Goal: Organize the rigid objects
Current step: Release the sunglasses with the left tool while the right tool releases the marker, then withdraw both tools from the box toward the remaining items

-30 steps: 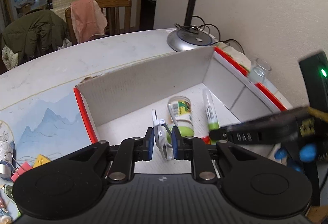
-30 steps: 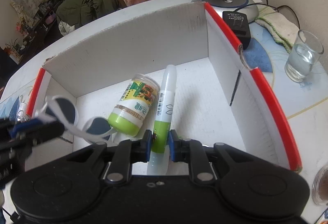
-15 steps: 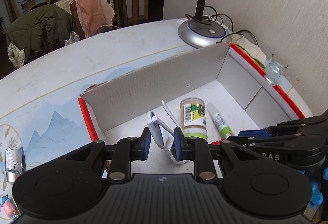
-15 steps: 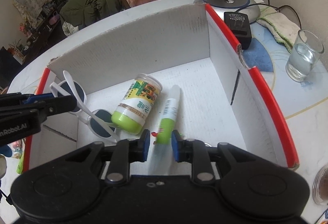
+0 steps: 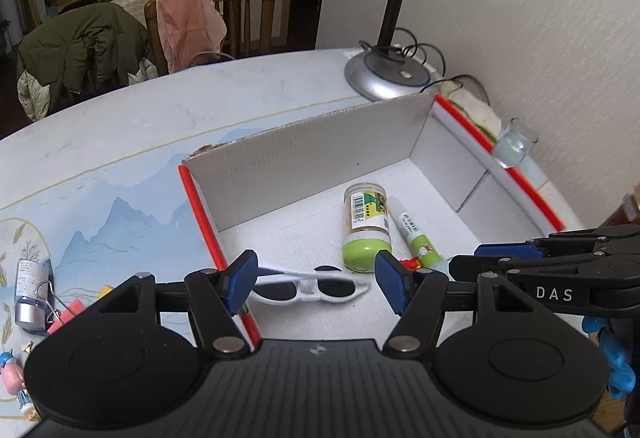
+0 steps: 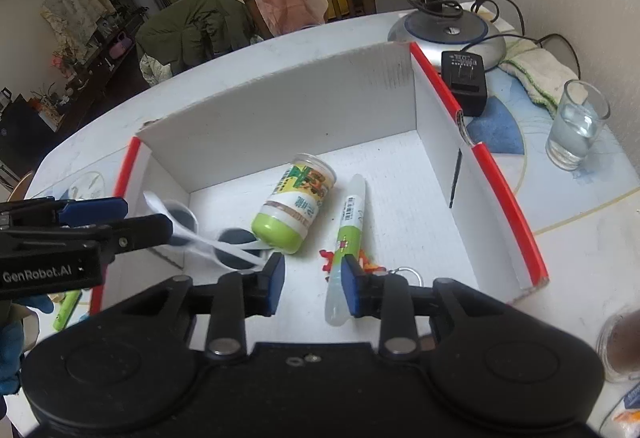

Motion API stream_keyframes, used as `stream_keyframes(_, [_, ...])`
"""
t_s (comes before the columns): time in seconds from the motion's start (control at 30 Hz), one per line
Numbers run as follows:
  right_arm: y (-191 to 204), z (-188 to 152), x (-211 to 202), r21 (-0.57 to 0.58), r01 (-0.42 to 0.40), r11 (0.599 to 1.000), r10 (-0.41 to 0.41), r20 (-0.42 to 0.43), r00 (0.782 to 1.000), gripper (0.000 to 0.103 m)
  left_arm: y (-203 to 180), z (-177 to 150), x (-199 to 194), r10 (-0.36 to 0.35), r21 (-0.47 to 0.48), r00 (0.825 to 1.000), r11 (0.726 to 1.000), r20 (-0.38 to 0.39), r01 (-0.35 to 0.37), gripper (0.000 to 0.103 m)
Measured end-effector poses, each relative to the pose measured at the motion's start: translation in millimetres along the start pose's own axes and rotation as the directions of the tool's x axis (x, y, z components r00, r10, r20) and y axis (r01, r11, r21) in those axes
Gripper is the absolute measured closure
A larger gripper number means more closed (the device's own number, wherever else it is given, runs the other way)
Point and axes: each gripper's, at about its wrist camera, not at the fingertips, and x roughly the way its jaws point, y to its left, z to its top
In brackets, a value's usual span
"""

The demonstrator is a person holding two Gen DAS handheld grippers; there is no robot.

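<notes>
A white cardboard box with red rims holds everything. White sunglasses lie flat on its floor between the opening jaws of my left gripper, and neither pad touches them. They look blurred in the right wrist view, just off the left gripper. A green-lidded jar lies on its side beside a green-and-white glue tube. My right gripper is opening above the tube's near end, which sits by the right pad without being pinched. The right gripper also shows at the right of the left wrist view.
A small red figure with a key ring lies in the box. Behind and right of it are a lamp base, a black adapter, a cloth and a water glass. A small bottle and clips lie left of it.
Both grippers went from shut to open and rose. The sunglasses left the left jaws and now lie on the box floor. The tube slipped out of the right jaws.
</notes>
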Motion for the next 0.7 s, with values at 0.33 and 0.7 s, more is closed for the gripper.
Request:
stream_keyframes(0.33, [31.1,-11.7,-33.8,-0.040,-0.001,0.999,0.004,0.058,0.998,0.067,13.8,-16.4,-52.1,-0.057,-0.024,0.994,0.998,0.094,0.059,0.039])
stream_keyframes(0.7, [94.2,-28.4,-69.9,-0.083,-0.043,0.996,0.054,0.145,0.988,0.036,44.3,-44.4,-111.7,-0.050,-0.031,0.979,0.998,0.196,0.057,0.039])
